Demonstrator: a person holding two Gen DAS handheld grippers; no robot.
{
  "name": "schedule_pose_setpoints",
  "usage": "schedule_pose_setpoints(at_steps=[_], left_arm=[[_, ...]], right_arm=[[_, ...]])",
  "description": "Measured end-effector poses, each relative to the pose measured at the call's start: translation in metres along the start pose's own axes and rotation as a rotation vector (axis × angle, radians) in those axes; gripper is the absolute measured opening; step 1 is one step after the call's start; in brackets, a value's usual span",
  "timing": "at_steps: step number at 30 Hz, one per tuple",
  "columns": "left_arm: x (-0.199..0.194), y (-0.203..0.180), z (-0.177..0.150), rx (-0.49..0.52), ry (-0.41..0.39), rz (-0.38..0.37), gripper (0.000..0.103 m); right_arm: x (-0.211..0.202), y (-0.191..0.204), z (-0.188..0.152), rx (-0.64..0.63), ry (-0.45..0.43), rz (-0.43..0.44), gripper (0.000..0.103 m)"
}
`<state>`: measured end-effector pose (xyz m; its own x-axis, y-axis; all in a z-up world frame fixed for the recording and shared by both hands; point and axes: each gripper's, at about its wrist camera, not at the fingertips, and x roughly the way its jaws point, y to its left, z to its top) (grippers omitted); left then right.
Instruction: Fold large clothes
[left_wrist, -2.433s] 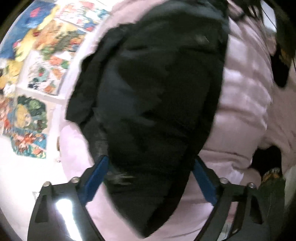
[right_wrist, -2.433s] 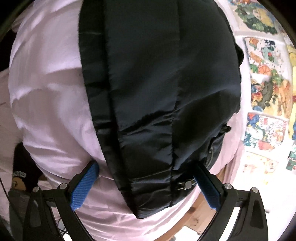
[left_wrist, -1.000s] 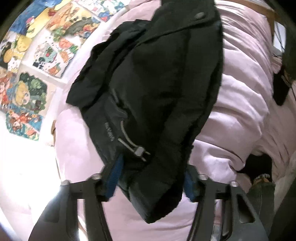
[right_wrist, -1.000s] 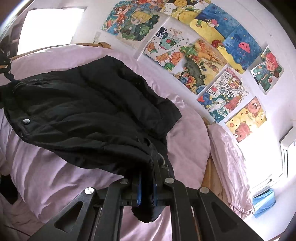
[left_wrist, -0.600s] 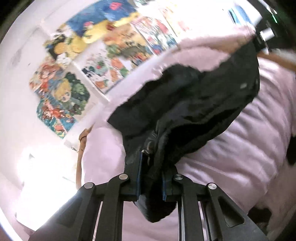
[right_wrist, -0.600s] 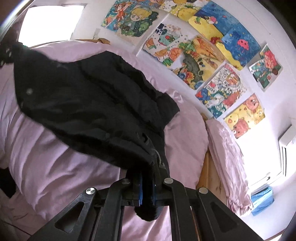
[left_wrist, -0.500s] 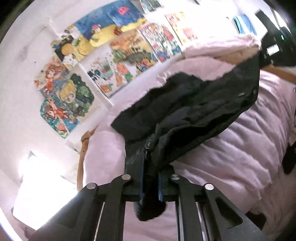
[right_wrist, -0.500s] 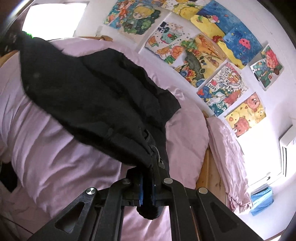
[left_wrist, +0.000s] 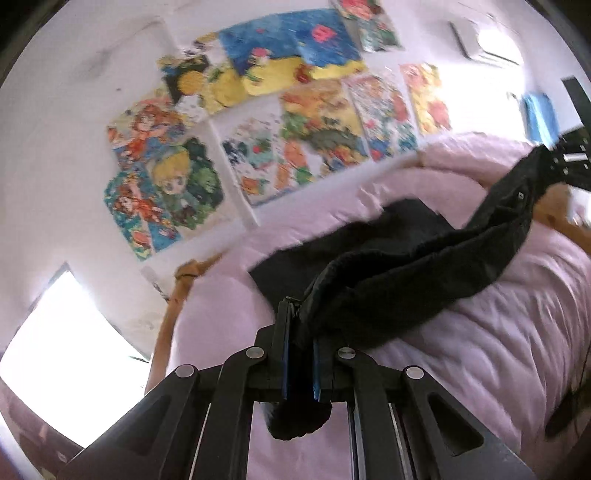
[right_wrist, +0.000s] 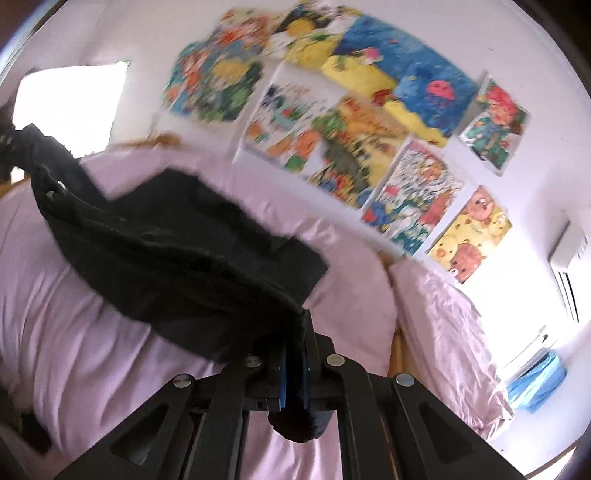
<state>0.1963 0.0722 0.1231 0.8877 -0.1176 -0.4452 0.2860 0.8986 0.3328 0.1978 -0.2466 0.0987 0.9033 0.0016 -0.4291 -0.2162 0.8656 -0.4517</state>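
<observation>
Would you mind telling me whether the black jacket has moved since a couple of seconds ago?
Yes. The black jacket has been lifted at its near edge off the pink duvet, now strung up between both shut grippers.

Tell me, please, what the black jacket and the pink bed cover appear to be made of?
The black jacket looks like a thin synthetic shell, probably nylon or polyester: matte with a faint sheen, limp drape, and a metal snap near its edge. The pink bed cover seems a soft cotton-like woven fabric over padding: dull finish, puffy folds and fine wrinkles.
</observation>
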Motion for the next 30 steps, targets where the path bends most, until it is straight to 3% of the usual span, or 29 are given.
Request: schedule_pose_setpoints(at_steps=[6,14,22,30], left_arm=[[0.04,0.023,0.058,-0.083,-0.04,0.062,0.008],[0.128,0.04,0.098,-0.097,-0.025,0.162,0.007],[0.229,0.055,0.105,-0.222,-0.014,0.207,0.005],[0.289,0.065,0.095,-0.269,0.005,0.164,0.005]], right_arm=[[0.042,-0.028,0.048,0.12,-0.056,-0.063,0.006],[0.121,-0.051,0.083,0.221,-0.114,-0.128,0.006],[0.208,-0.06,0.096,0.224,-0.114,-0.139,0.006],[0.274,-0.058,0.086,0.201,-0.098,-0.097,0.006]])
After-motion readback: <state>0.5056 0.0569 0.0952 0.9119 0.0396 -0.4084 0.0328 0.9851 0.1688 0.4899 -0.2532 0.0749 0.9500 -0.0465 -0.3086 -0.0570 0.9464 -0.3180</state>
